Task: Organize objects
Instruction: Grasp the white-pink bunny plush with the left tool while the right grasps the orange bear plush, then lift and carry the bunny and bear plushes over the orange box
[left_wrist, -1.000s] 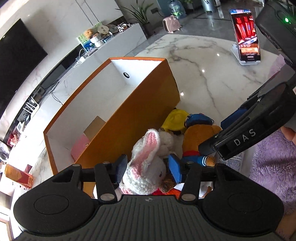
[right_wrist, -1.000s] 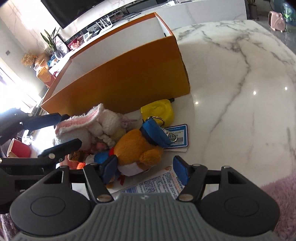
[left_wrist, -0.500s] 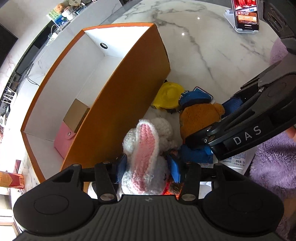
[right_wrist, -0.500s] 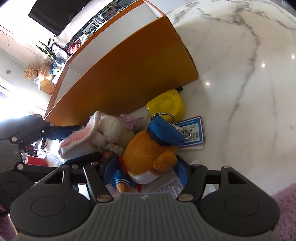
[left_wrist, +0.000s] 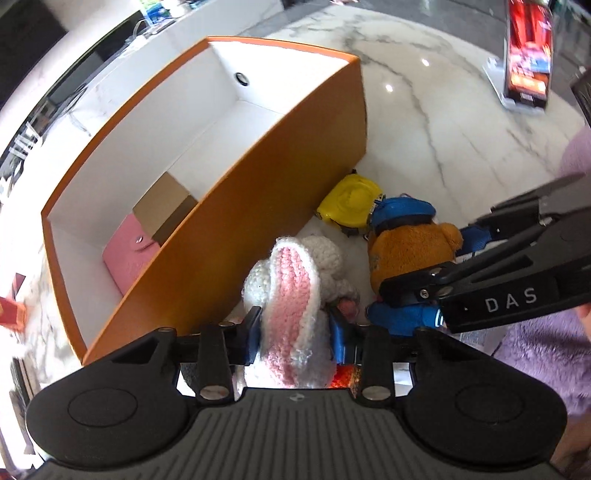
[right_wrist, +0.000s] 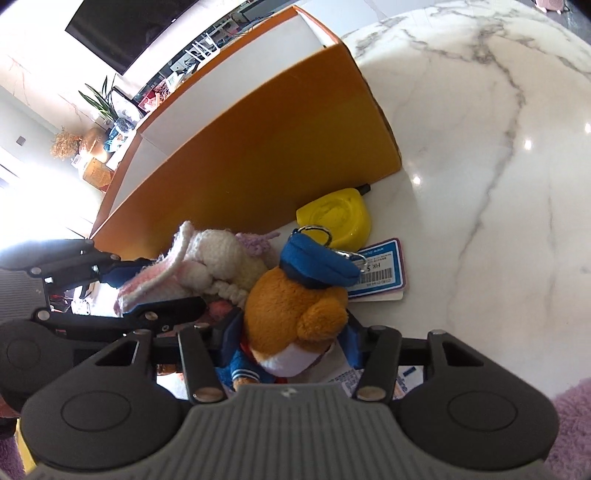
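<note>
A: Where are the toys sitting?
B: On the marble table (left_wrist: 436, 122), just near the orange box (left_wrist: 258, 206). The crocheted bunny (left_wrist: 295, 280) is lying left of the orange plush bear (right_wrist: 295, 295).
A: And the grippers?
B: The left gripper (left_wrist: 295, 332) has just been closing and is pinching the bunny's ear. The right gripper (right_wrist: 288, 343) has been closing too, squeezing the bear.
A: Anything nearby?
B: A yellow case (right_wrist: 336, 218) is sitting beyond the bear.
</note>
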